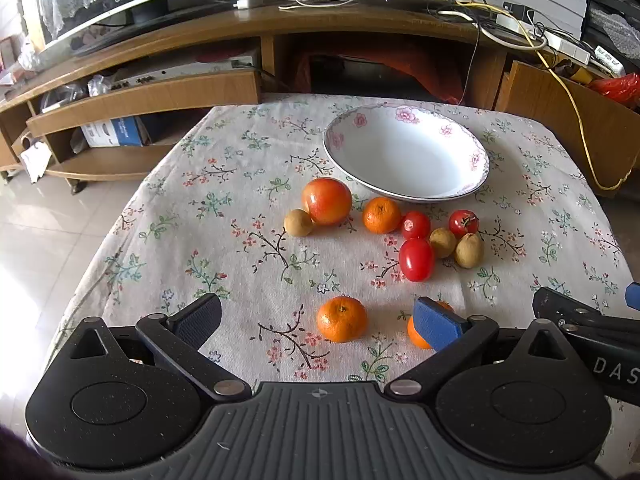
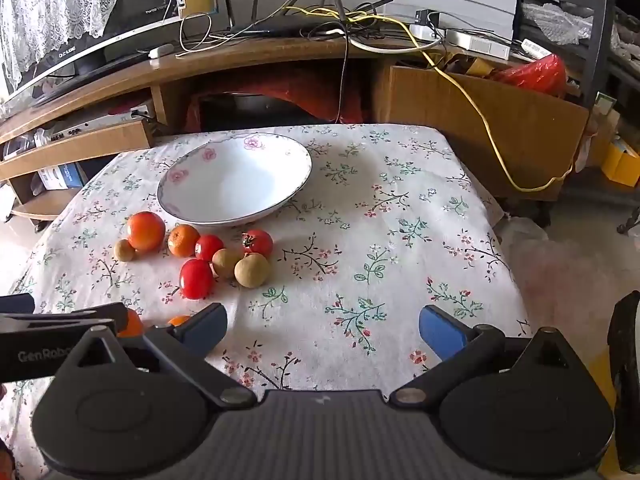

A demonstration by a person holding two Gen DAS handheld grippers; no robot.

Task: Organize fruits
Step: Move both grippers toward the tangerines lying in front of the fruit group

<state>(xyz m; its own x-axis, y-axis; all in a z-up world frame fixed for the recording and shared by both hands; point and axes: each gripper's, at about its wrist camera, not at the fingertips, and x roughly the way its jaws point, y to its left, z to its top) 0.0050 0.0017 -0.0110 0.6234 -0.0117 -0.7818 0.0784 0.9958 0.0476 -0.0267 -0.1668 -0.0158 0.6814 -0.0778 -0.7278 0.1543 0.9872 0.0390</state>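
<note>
A white flowered bowl (image 1: 400, 160) (image 2: 236, 176) stands empty at the back of the floral cloth. In front of it lie a red apple (image 1: 327, 201) (image 2: 146, 231), a mandarin (image 1: 381, 215) (image 2: 183, 240), three cherry tomatoes (image 1: 417, 259) (image 2: 196, 279) and three brown longans (image 1: 469, 250) (image 2: 251, 270). My left gripper (image 1: 318, 320) is open above a second mandarin (image 1: 342, 319), and neither pad touches it. A third mandarin (image 1: 416, 338) is half hidden behind its blue pad. My right gripper (image 2: 322, 328) is open over bare cloth, to the right of the fruit.
The small table (image 2: 400, 208) ends close on the left, right and far sides, with tiled floor on the left. Behind it stands a wooden TV cabinet (image 1: 160, 92) with cables on top. Each gripper's black arm shows at the other view's edge (image 1: 580, 320) (image 2: 60, 324).
</note>
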